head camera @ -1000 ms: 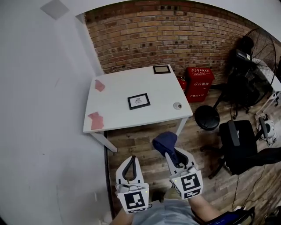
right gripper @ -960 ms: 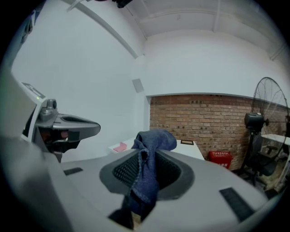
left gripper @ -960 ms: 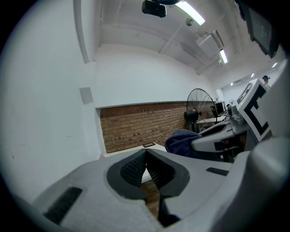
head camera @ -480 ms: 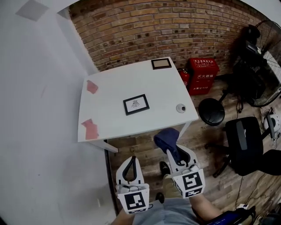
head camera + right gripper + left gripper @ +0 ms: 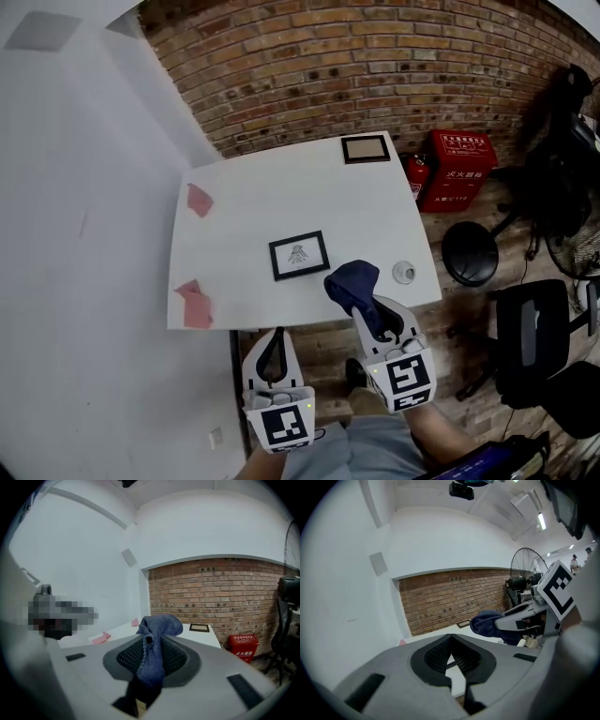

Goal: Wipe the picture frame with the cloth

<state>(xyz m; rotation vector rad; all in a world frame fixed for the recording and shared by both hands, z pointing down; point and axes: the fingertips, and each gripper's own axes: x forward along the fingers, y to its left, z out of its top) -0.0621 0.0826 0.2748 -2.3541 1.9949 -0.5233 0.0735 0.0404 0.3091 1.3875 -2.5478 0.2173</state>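
A small black picture frame (image 5: 299,255) lies flat near the middle of the white table (image 5: 253,202). My right gripper (image 5: 369,313) is shut on a dark blue cloth (image 5: 352,284), which bunches above its tips over the table's near edge, just right of the frame. In the right gripper view the cloth (image 5: 156,632) hangs down between the jaws of the right gripper (image 5: 151,643). My left gripper (image 5: 272,345) hovers in front of the table edge, shut and holding nothing. The left gripper view shows the left gripper (image 5: 450,639) with its tips touching and the blue cloth (image 5: 486,623) at right.
A second, brown-edged frame (image 5: 366,148) lies at the table's far edge. Two pink cloths (image 5: 199,200) (image 5: 194,303) sit along the left side, and a small round object (image 5: 404,272) near the right edge. A red box (image 5: 461,169), black stool (image 5: 472,253) and office chair (image 5: 534,337) stand right.
The table has come much closer. Both grippers have moved forward from over the floor to its near edge, the blue cloth still in the right one.
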